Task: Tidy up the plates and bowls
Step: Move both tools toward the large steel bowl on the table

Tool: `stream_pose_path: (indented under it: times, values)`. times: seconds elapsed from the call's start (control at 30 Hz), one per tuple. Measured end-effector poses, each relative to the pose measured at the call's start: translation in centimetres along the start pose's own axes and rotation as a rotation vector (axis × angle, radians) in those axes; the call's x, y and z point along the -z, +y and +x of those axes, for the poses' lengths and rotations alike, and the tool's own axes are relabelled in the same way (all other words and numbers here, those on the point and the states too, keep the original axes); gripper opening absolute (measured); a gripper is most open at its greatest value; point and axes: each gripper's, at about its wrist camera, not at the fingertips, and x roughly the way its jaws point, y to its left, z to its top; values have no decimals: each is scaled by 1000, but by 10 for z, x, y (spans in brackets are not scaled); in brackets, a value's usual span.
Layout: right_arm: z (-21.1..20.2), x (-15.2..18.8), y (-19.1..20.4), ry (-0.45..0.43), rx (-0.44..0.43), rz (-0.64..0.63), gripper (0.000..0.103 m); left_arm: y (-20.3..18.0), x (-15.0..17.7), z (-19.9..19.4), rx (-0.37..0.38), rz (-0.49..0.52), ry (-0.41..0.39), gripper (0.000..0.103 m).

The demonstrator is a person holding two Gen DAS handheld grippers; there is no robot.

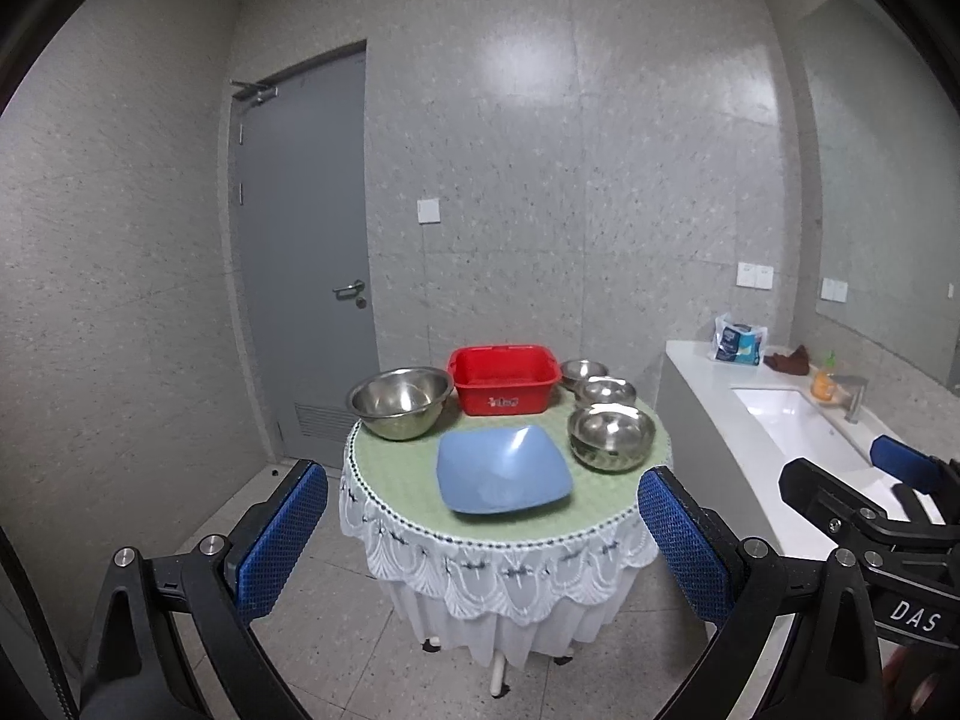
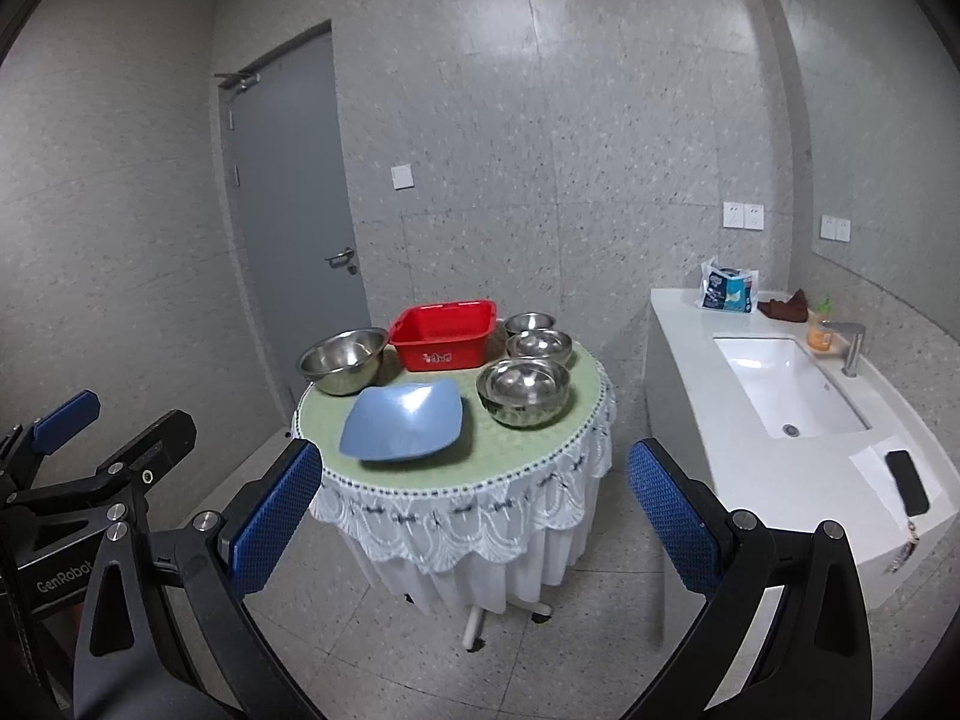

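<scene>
A small round table with a green top and white lace skirt stands ahead. On it lie a blue square plate at the front, a large steel bowl at the left, a red plastic basin at the back, and three steel bowls in a row at the right: near, middle, far. My left gripper and right gripper are both open and empty, well short of the table.
A white counter with a sink runs along the right wall, with a tap, a soap bottle, a cloth and a packet. A dark phone lies at its near end. A grey door is at the back left.
</scene>
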Motion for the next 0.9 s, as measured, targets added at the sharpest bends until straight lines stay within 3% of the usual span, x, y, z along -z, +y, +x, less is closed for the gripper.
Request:
stream_pose_path:
  times: [0.3, 0.6, 0.9]
  values:
    - [95, -25, 6, 58, -12, 1, 103, 17, -46, 112, -22, -26, 57, 102]
    - [225, -69, 9, 95, -118, -30, 103, 27, -97, 239, -142, -110, 80, 102]
    - [368, -104, 51, 264, -248, -39, 103, 87, -126, 386, -213, -244, 249, 102]
